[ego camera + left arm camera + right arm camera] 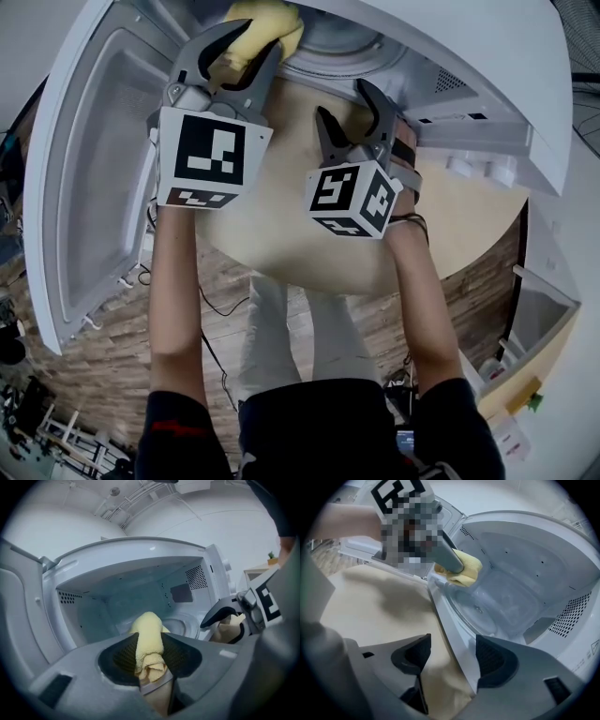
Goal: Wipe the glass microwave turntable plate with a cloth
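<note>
A white microwave (pixel 497 84) stands open, and the glass turntable plate (pixel 476 611) lies on its floor, also seen in the head view (pixel 339 42). My left gripper (pixel 246 47) is shut on a rolled yellow cloth (pixel 149 644) and holds it at the cavity mouth, just above the plate's near rim. The cloth (pixel 461 569) pokes out past the jaw tips. My right gripper (pixel 452 651) is open, its jaws on either side of the microwave's front lower edge, holding nothing. It hangs to the right of the left gripper (pixel 450 559).
The microwave door (pixel 103 159) is swung wide open to the left. The microwave sits on a round beige table (pixel 281 234). Perforated vents (pixel 572 616) line the cavity walls. Wooden floor with cables lies below.
</note>
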`<move>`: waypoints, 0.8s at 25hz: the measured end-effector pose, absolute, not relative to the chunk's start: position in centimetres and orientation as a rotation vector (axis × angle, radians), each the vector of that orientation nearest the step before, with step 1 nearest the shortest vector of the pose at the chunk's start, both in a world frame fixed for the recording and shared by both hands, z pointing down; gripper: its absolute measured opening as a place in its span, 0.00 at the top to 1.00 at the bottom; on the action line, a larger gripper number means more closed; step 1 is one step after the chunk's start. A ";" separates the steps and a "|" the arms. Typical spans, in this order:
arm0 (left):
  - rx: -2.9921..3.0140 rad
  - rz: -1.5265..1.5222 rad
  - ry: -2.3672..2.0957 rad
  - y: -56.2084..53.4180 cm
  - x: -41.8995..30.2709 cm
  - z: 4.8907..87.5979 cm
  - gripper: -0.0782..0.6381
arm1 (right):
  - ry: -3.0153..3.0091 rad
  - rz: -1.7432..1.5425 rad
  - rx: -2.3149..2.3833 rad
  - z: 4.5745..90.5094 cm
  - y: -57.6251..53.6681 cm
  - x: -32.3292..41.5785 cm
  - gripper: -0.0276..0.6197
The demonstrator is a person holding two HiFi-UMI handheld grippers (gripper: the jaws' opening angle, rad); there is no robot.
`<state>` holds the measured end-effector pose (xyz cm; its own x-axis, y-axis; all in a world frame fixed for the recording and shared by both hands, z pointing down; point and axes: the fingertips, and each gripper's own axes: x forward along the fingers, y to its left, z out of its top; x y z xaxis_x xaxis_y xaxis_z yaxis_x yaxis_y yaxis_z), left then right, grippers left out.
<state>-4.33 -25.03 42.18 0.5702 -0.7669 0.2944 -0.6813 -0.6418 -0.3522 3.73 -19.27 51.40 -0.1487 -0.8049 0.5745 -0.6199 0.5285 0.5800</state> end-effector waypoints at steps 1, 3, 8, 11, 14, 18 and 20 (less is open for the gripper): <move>-2.602 -0.628 1.223 -25.3 -4.1 42.2 0.71 | -1.858 -0.256 1.174 51.4 -19.3 3.7 0.55; -2.591 -0.631 1.238 -25.6 -3.8 42.3 0.71 | -1.859 -0.261 1.176 51.4 -19.3 3.7 0.55; -2.576 -0.673 1.233 -26.3 -3.1 43.5 0.71 | -1.861 -0.271 1.182 51.3 -19.3 3.8 0.55; -2.581 -0.696 1.233 -26.6 -3.0 44.6 0.71 | -1.860 -0.277 1.184 51.4 -19.3 3.7 0.55; -2.603 -0.683 1.234 -26.5 -2.8 45.1 0.71 | -1.856 -0.280 1.188 51.4 -19.4 3.8 0.55; -2.610 -0.688 1.224 -26.4 -2.6 45.2 0.71 | -1.856 -0.281 1.187 51.4 -19.3 3.8 0.55; -2.615 -0.698 1.212 -26.3 -2.4 45.4 0.71 | -1.856 -0.279 1.187 51.4 -19.3 3.8 0.55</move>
<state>-2.43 -26.32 45.36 0.5586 -0.7565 0.3401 -0.6740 -0.6530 -0.3454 3.81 -19.31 51.39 -0.1462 -0.8172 0.5575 -0.6169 0.5159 0.5944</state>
